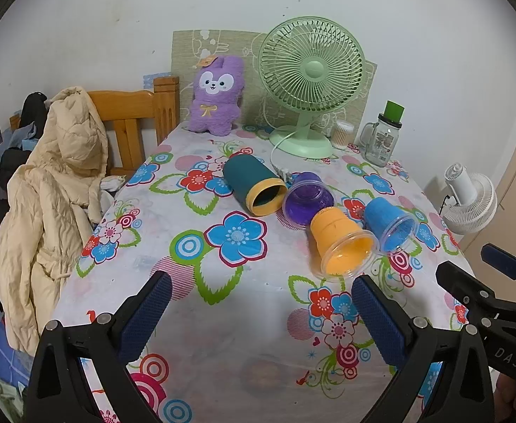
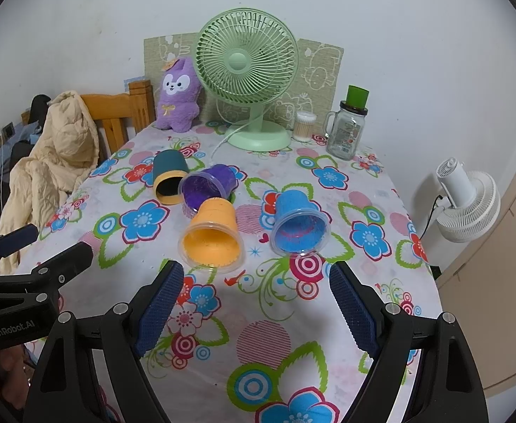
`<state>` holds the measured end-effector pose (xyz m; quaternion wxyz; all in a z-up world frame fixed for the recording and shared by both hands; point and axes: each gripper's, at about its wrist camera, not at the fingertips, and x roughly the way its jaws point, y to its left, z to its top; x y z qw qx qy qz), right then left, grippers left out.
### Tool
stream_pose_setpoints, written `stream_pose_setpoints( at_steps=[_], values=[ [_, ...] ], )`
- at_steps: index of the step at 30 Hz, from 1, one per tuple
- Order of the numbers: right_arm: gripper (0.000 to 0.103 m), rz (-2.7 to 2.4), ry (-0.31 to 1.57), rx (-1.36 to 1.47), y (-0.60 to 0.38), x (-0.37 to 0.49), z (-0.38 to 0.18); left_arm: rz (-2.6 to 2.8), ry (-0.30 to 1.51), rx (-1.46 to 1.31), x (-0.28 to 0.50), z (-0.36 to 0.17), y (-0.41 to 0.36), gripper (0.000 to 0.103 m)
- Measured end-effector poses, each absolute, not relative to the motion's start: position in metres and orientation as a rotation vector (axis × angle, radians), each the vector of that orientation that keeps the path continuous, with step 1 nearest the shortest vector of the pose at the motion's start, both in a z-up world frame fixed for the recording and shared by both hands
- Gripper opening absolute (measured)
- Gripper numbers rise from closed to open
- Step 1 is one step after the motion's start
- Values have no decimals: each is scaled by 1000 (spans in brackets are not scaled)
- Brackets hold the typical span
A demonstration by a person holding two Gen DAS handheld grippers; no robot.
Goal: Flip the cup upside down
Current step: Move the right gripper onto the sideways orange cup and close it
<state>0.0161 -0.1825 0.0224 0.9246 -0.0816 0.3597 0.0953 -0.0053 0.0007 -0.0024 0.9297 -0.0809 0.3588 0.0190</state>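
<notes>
Several cups lie on their sides on the flowered tablecloth (image 1: 222, 317), mouths toward me: a dark teal cup with a yellow rim (image 1: 252, 185) (image 2: 169, 176), a purple cup (image 1: 309, 199) (image 2: 208, 185), an orange cup (image 1: 340, 243) (image 2: 212, 234) and a blue cup (image 1: 391, 224) (image 2: 298, 225). My left gripper (image 1: 261, 303) is open and empty, above the table's near part, short of the cups. My right gripper (image 2: 256, 294) is open and empty, just in front of the orange and blue cups. Each gripper shows at the edge of the other's view.
A green desk fan (image 2: 247, 81), a purple plush toy (image 2: 178, 98), a cotton-swab jar (image 2: 303, 125) and a glass mug jar with a green lid (image 2: 347, 127) stand at the back. A beige jacket hangs on a wooden chair (image 1: 127, 120) at left. A white fan (image 2: 465, 201) stands at right.
</notes>
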Motion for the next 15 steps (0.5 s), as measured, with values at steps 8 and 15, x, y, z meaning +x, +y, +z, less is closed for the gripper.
stream_pose_setpoints(
  at_steps=[8,15],
  values=[
    [87,205,753,-164,-181,18,18,38,747,-177,-5,-6,4,103],
    [87,164,822,-123,-197,35,-3,42,781,-177,-1,-19,6,103]
  ],
)
